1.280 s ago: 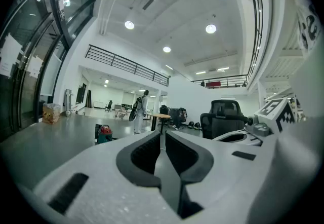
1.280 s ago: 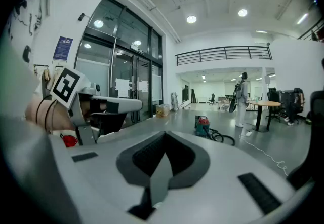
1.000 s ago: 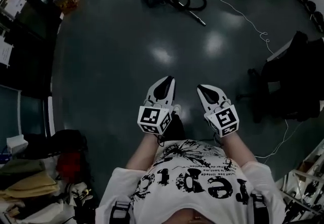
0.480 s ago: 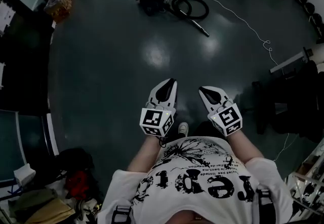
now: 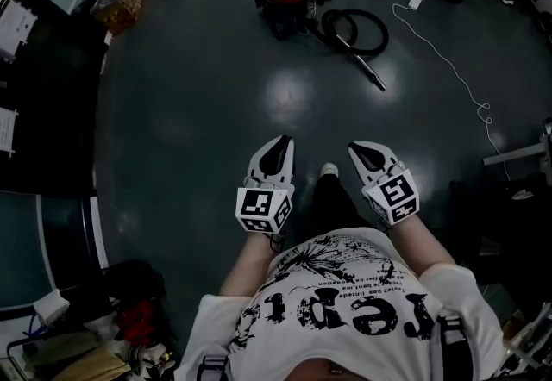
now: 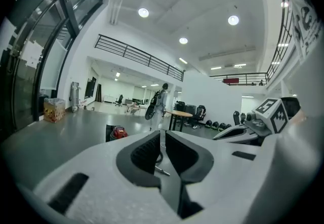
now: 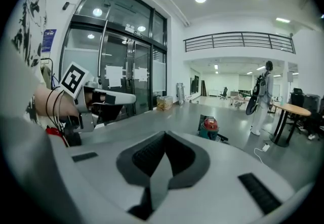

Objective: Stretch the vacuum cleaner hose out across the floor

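Hose [image 5: 385, 31] lay coiled, likely light, floppy; stiff wand [image 5: 369, 73] the best hold. Left tool [image 5: 281, 141], right tool [image 5: 356, 147] were closed, empty.

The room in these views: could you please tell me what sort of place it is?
Probably a large open office or lab hall: it has a shiny grey floor, tall glass doors and an upper balcony railing.

Your right gripper [image 7: 164, 139] has its jaws pressed together with nothing between them. Beyond them the red vacuum cleaner [image 7: 209, 127] stands on the grey floor [image 7: 177, 116]. Your left gripper [image 7: 126, 99] shows at the left, before the glass doors [image 7: 121, 76]. At the right a person [image 7: 264, 94] stands beside a round table [image 7: 291, 110], with a white cable [image 7: 263, 148] on the floor nearby.
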### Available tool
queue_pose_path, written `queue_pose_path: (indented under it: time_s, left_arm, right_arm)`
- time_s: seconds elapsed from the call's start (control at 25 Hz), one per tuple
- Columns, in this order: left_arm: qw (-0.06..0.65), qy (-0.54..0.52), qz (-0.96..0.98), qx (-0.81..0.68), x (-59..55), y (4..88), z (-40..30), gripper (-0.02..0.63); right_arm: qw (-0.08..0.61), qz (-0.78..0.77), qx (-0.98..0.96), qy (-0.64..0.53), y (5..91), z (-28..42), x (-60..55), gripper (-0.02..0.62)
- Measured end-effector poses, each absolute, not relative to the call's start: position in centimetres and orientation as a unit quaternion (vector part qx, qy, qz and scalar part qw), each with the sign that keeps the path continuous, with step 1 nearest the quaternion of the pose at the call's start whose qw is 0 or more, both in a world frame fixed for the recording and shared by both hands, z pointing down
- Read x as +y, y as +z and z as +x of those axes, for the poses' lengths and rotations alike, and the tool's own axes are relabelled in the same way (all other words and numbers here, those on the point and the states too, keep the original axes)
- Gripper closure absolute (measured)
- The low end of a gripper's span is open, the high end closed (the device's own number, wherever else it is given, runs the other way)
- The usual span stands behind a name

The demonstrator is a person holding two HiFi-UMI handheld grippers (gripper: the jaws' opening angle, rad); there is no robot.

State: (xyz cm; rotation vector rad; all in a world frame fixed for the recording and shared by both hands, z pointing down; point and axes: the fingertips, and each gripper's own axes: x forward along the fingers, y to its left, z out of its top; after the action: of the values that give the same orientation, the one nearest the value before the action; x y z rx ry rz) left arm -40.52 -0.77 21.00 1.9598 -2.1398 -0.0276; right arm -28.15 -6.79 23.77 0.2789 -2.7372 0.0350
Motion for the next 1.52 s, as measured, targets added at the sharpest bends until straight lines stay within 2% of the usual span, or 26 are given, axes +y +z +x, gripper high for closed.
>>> queue_pose_path:
  time_s: [0.24,0.52,1.08,1.28,1.52]
  left_arm:
    - [0.094,0.011,0.675,-0.732,-13.8,18.8,-48.8,0.569]
    - [0.097,0.034,0.692,-0.715,-25.5,19.7,-55.1,0.569]
    - [0.153,0.049,0.795,-0.585,-58.0,25.0,-68.3,0.569]
    - [0.174,0.067,0.825,-0.534,-67.0,27.8,-70.0,0.569]
    - [0.207,0.089,0.841,-0.491,-74.1,36.6,-68.0,0.569]
  right_arm:
    - [0.174,0.101,-0.979,0.022,22.7,-36.5,-20.6,0.594]
    - [0.178,0.108,-0.977,0.036,23.7,-42.6,-31.2,0.594]
    - [0.199,0.245,-0.943,0.107,27.6,-54.2,-56.8,0.594]
    - [0.172,0.257,-0.946,0.101,27.5,-57.8,-64.2,0.594]
    - [0.192,0.266,-0.933,0.144,36.0,-56.8,-71.2,0.592]
